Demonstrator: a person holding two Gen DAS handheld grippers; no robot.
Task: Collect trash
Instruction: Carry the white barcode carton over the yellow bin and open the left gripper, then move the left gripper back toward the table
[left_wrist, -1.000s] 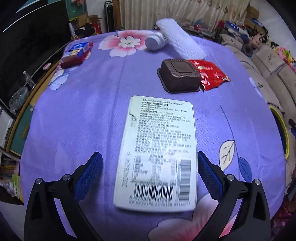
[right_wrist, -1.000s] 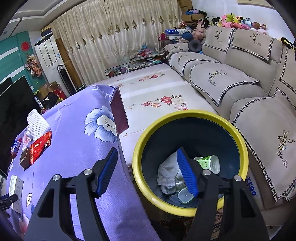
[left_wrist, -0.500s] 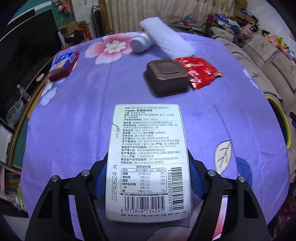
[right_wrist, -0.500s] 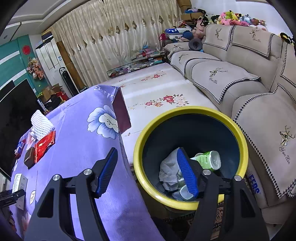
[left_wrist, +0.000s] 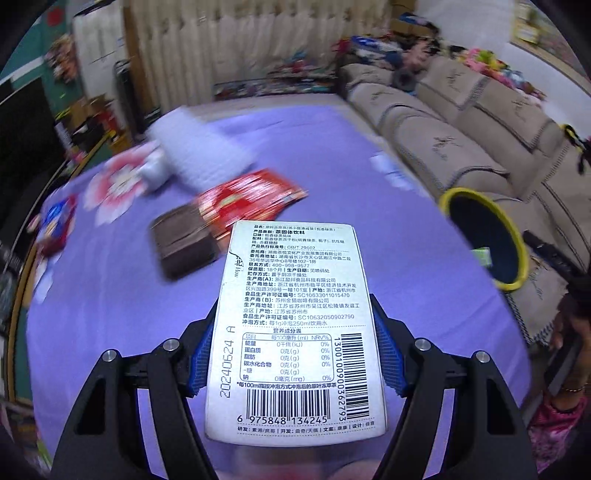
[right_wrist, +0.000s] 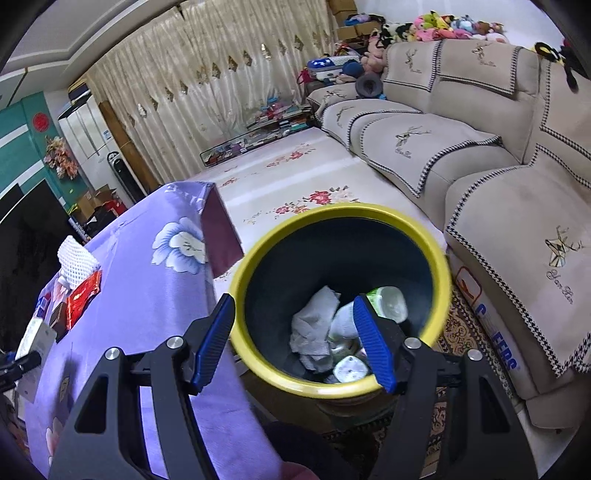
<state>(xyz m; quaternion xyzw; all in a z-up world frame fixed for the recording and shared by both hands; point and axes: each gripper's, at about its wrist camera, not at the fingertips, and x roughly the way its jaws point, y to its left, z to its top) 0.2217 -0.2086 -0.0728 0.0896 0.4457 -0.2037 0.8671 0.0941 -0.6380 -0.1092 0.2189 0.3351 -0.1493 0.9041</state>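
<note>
— What has the left gripper (left_wrist: 291, 356) got?

— A flat white box (left_wrist: 295, 328), printed side up with barcodes and small text. The blue pads (left_wrist: 201, 356) press on its two long edges, so it is pinched and lifted clear of the purple tablecloth (left_wrist: 110, 295).

— And the rest of the litter?

— On the cloth, out at about eleven o'clock from the box: a brown tray (left_wrist: 183, 243), a red wrapper (left_wrist: 247, 203) touching it on the far side, and beyond those a white foam net (left_wrist: 199, 147) with a white bottle (left_wrist: 153, 171) beside it (all smeared by motion blur). A blue-and-red packet (left_wrist: 55, 225) lies near the table's edge at nine o'clock.

— Where's the bin?

— In the left view the yellow-rimmed bin (left_wrist: 513, 236) stands off the table at two o'clock, next to the beige sofa (left_wrist: 480, 122). The right gripper (right_wrist: 295, 343) hovers just over that bin (right_wrist: 258, 251), jaws spread, nothing between them.

— Anything in the bin?

— Crumpled white paper (right_wrist: 314, 325), a green-and-white cup (right_wrist: 388, 302) and other pale bits I can't make out.

— Is the box visible from the right side?

— Barely — a white shape at the table's near edge, around eight o'clock in that view.
</note>
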